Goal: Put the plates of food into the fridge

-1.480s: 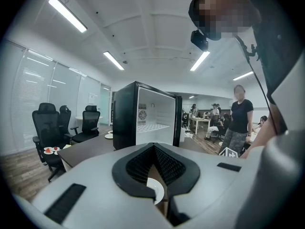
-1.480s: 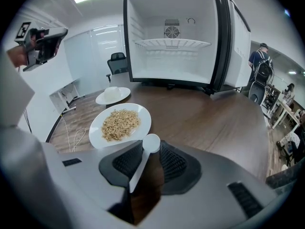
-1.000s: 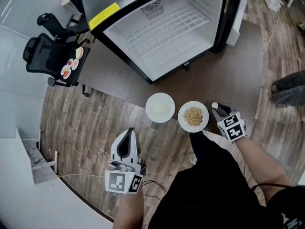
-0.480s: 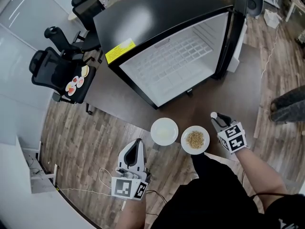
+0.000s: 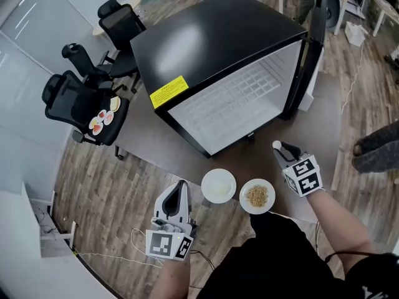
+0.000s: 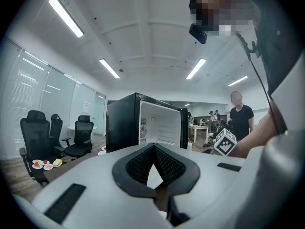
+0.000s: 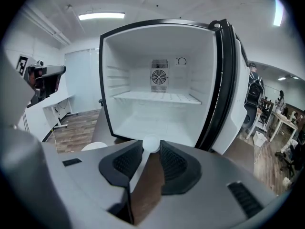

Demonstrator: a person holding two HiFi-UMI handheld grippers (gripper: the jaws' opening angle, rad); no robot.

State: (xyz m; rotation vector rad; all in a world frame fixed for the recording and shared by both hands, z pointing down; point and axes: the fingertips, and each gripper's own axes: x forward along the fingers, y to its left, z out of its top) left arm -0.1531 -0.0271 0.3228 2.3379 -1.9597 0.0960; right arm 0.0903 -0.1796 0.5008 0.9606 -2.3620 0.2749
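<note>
Black mesh office chairs (image 5: 62, 98) on grey-brown wood-plank floor (image 5: 93, 192), brown tabletop (image 5: 146, 136), glass partition (image 5: 25, 48) behind the chairs, long ceiling strip lights (image 6: 66, 16), person in black top (image 6: 240, 119) standing.

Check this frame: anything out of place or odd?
Yes: dishes of food sit on an office chair seat, away from the open fridge. Also, the right gripper pinches a small white ball in its fingers, not a plate.

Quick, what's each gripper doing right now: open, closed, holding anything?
Left gripper: closed, nothing between its jaws.
Right gripper: closed on a small white ball, pinched at its jaw tips.
</note>
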